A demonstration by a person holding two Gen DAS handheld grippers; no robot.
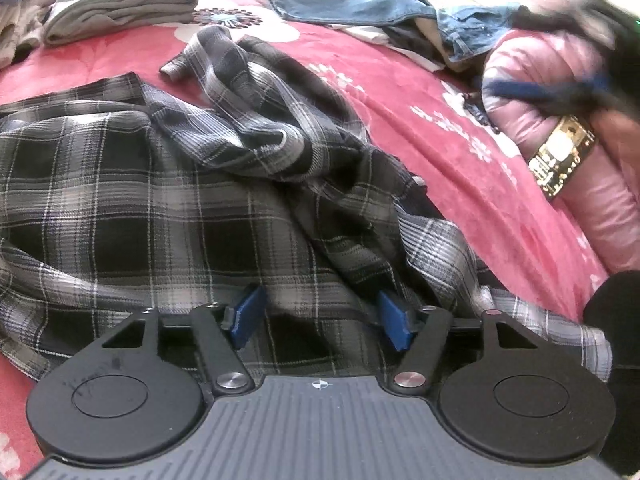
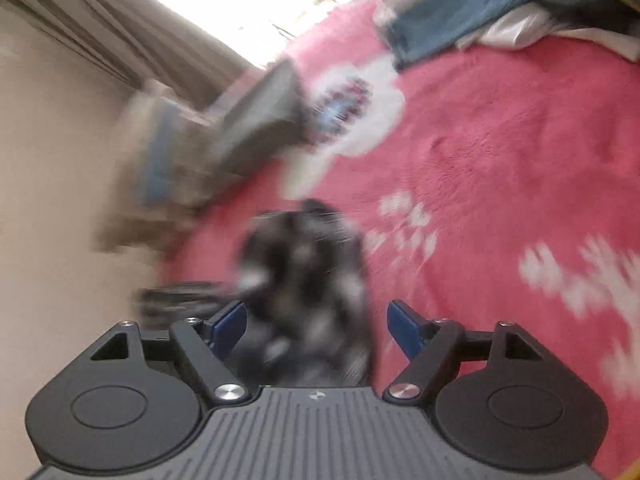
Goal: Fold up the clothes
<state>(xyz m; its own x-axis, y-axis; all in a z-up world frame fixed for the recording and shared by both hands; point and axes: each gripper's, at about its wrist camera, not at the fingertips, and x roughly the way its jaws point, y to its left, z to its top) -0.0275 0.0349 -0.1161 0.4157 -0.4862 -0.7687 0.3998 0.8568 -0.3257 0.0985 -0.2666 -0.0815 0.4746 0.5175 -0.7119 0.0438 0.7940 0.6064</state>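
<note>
1. Looking at a black/grey plaid shirt (image 1: 168, 184) spread rumpled on the pink floral bed (image 1: 440, 128), one sleeve (image 1: 240, 92) twisted up across the body toward the far side.
2. Left gripper (image 1: 320, 316) low over the near edge of the shirt, fingers (image 1: 245, 314) spread apart, nothing pinched between them afaict.
3. Right gripper (image 2: 318, 326): fingers also parted, w/ a dark plaid bunch (image 2: 304, 280) sitting in the gap. View's badly motion-blurred, so can't tell if cloth touches either pad. Looks released rather than clenched.
4. Handling guess: light woven flannel-type stuff, soft and floppy, zero stiffness. Will drape and drag, not slide clean over that fuzzy blanket. Not fragile, not slippery.
5. Where to grab, imo: hems, cuff end, shoulder seams, i.e. doubled/stitched edges that give a thicker bite. Pinching mid-panel prob just lifts one layer and bunches it.
6. Other stuff nearby: folded grey pile (image 1: 120, 4) far left, jeans (image 1: 360, 4) + mixed heap far right, pink puffy sleeve (image 1: 560, 92) of the person at right.
7. Shirt not lying folded rn, def still crumpled w/ layers overlapping.
</note>
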